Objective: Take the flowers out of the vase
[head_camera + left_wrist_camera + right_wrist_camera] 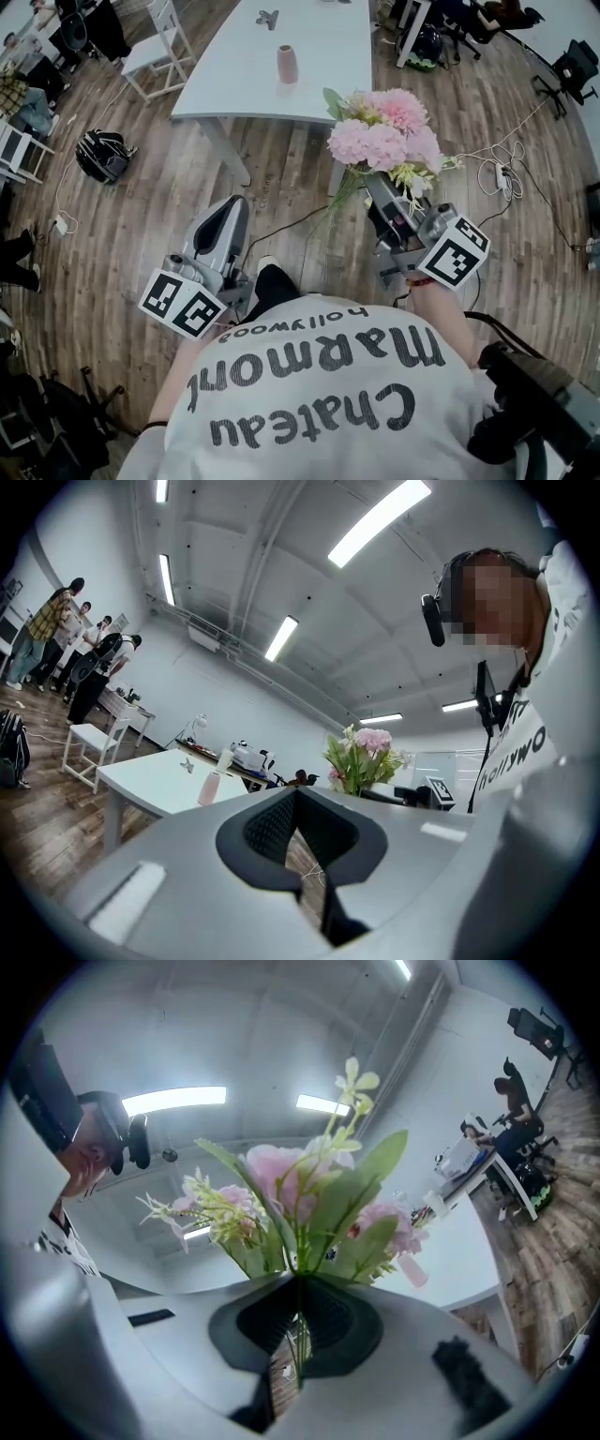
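- The right gripper [377,186] has its jaws closed tight on the stems of the flowers [386,133], clamping them just below the leaves.
- The pink blooms and green leaves stand up and out from the right gripper's tip, in the air above the wooden floor [281,178], clear of the table [319,89].
- The pink vase [287,64] stands upright on the white table, well apart from the flowers.
- The left gripper [233,205] has its jaws together with nothing between them. It is held low at the person's left, near neither flowers nor vase.
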Demonstrator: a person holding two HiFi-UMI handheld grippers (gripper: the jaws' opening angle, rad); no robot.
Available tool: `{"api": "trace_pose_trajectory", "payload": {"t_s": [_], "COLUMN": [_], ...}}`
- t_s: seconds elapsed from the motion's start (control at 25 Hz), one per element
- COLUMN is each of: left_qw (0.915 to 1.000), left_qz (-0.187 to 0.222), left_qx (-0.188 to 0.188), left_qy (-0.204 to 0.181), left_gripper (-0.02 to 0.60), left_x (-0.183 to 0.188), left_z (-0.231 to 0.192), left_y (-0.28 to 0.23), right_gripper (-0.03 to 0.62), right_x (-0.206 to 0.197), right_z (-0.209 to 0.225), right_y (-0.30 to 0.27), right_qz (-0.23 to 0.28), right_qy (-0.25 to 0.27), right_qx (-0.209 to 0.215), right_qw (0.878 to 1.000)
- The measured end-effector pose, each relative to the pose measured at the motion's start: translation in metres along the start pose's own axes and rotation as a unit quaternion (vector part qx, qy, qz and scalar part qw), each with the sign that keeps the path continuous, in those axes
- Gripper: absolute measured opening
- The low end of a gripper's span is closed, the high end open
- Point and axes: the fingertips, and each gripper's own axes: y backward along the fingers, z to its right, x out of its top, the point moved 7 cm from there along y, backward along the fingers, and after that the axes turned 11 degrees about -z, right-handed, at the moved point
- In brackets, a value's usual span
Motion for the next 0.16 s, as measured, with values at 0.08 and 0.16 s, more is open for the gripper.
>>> {"api": "trace_pose_trajectory", "payload": {"t_s": [0.08,0.16], "left_qw": [1.0,1.0], "left_qz": [0.0,-0.001], "left_qx": [-0.001,-0.002], "left_qy": [0.003,0.005], "left_gripper": [0.005,0.006], "left_x": [-0.0005,-0.0011], "left_z": [-0.0003,-0.0005], "left_y": [-0.0003,-0.0008], "right_gripper": [0.021,0.021], "right_x": [0.0,0.0001], "right_z": [0.0001,0.0004], "right_y": [0.0001,0.0005], "right_qz": [0.0,0.0], "right_qy": [0.0,0.0], "right_qx": [0.0,-0.001], "right_qw": [1.0,1.0]}}
